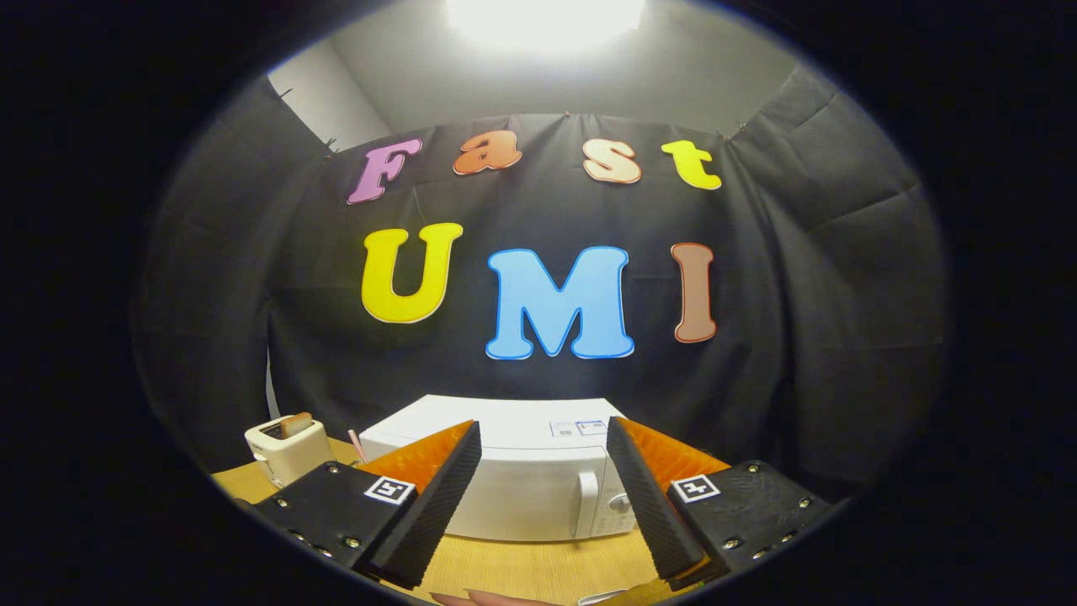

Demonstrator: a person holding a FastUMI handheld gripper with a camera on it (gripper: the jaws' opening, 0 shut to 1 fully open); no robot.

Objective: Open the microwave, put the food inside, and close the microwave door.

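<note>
1. A black cloth wall (pixel 808 278) hangs in folds across the back and sides of the booth, with a pale plain wall (pixel 572 84) above it and a bright ceiling light (pixel 545 18) glaring at the top.
2. A light wooden desk (pixel 522 568) runs along the bottom, grain showing, bare just in front of the microwave.
3. At the desk's left end stands a cream toaster (pixel 286 450) with a slice of toast (pixel 296 423) sticking up from its slot.
4. A white microwave (pixel 513 471) sits at the middle of the desk against the cloth, door closed, its handle (pixel 586 503) and a round knob (pixel 620 503) at its right side.
5. The gripper (pixel 544 492) hangs above the desk with its fingers (pixel 433 505) spread wide and holding nothing; the microwave lies beyond and between them.
</note>
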